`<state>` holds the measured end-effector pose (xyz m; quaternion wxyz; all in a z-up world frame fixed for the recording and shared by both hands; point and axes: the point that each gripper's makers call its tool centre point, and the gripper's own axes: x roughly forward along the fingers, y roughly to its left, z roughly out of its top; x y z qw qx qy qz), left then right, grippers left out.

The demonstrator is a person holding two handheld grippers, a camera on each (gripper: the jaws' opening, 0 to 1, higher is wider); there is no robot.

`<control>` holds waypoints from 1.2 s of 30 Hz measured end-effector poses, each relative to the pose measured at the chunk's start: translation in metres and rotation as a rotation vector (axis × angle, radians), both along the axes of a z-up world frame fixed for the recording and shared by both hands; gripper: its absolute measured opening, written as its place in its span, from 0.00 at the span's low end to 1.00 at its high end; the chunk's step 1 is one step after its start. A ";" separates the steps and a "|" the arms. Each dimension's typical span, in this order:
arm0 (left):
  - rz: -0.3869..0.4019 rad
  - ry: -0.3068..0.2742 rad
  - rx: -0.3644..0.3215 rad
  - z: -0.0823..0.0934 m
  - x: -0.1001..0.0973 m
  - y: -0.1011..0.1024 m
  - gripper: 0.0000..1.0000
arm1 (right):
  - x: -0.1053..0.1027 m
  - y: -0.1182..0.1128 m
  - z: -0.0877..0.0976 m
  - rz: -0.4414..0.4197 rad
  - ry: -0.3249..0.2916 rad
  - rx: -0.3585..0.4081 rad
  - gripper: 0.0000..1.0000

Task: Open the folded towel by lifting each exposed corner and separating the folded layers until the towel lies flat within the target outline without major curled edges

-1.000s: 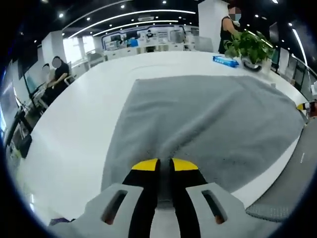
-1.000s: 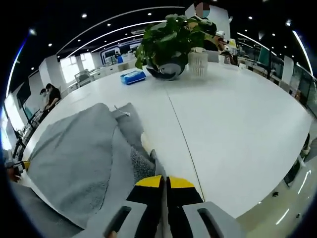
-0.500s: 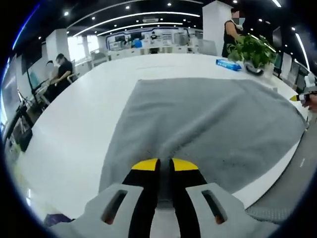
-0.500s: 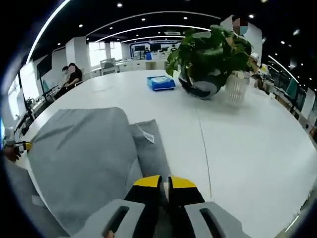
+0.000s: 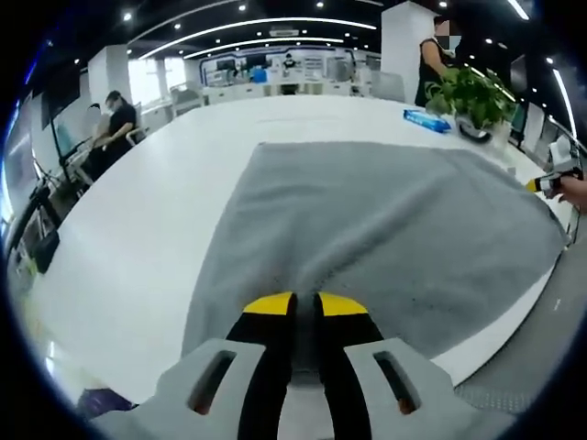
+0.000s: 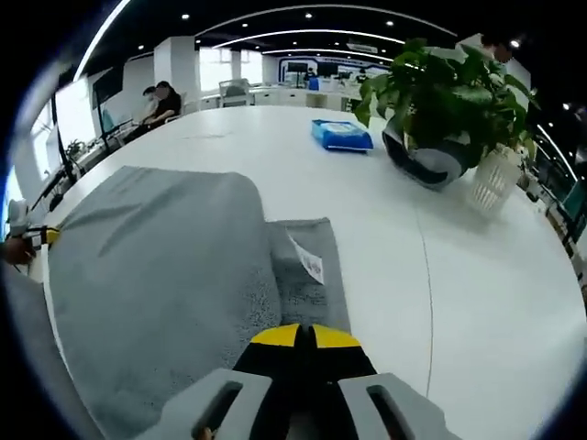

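A grey towel [image 5: 385, 229] lies spread over the white table [image 5: 138, 229], lifted at its near edge. My left gripper [image 5: 304, 302] is shut on that near edge, the cloth pinched between its yellow-tipped jaws. In the right gripper view the same towel [image 6: 156, 266] rises as a raised sheet on the left, with a lower layer and a white label [image 6: 310, 264] showing beside it. My right gripper [image 6: 304, 335] is shut on the towel's edge. The right gripper [image 5: 550, 181] also shows at the right of the left gripper view, and the left gripper [image 6: 27, 238] at the left of the right gripper view.
A potted plant [image 6: 440, 101] and a white slatted cup [image 6: 491, 188] stand on the table's far right side. A blue pack [image 6: 341, 136] lies beyond the towel. People sit at desks in the background [image 5: 115, 128]. A grey chair [image 5: 541, 357] is at the table's edge.
The right gripper view has swung left and nearer the towel; the plant has shifted right. The towel's far side has lifted more. The left gripper's hold is unchanged.
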<state>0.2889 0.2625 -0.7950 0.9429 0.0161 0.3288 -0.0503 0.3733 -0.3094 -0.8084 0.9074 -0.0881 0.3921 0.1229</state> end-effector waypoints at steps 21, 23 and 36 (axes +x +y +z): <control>0.019 0.043 0.018 -0.002 0.002 0.000 0.08 | 0.029 -0.050 0.001 -0.156 -0.067 -0.030 0.00; 0.026 0.038 0.015 -0.002 0.002 0.000 0.08 | 0.029 -0.054 0.002 -0.162 -0.069 -0.039 0.00; 0.017 0.062 0.009 -0.006 0.004 0.004 0.10 | 0.024 -0.063 0.006 -0.201 -0.074 -0.035 0.00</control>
